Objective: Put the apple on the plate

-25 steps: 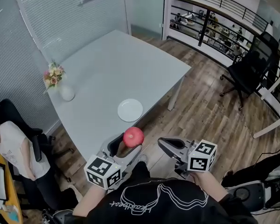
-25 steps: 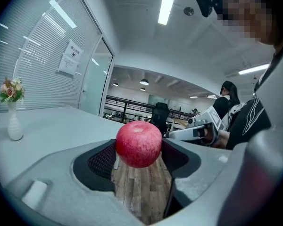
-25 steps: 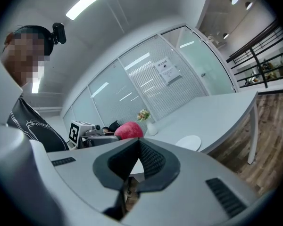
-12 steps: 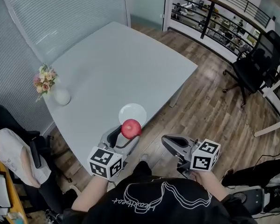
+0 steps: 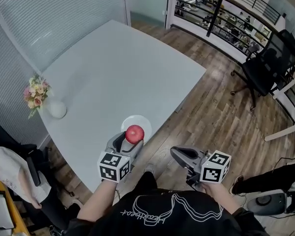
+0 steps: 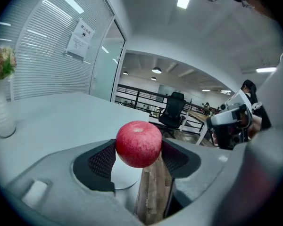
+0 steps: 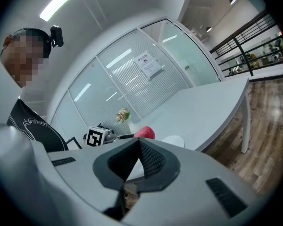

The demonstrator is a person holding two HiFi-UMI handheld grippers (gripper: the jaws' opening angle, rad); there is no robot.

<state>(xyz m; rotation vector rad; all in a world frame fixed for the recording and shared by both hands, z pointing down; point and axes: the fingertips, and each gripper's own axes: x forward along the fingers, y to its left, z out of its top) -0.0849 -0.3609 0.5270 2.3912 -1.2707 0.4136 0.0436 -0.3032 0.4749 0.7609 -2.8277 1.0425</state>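
While the broad pale-grey counter fills the head view, smooth, matte and round-cornered, the small white plate sits near its front edge: round, shallow, glossy-looking. Hanging right over it is the apple, red and rounded with faintly mottled skin, dimple up. It is pinched at its widest part by the left gripper. The black ribbed fingers press on opposite flanks, with nothing under the fruit but air and the plate showing just below. The right gripper hangs off the counter over the wood floor, fingers pressed together on nothing.

Handling call: the apple looks firm and fairly light, and waxy enough to slip. It would likely roll once freed, and hard pressure could bruise it. The hold across the middle looks right. The plate seems stiff and breakable, so a low, gentle set-down at its centre would be the safe play.
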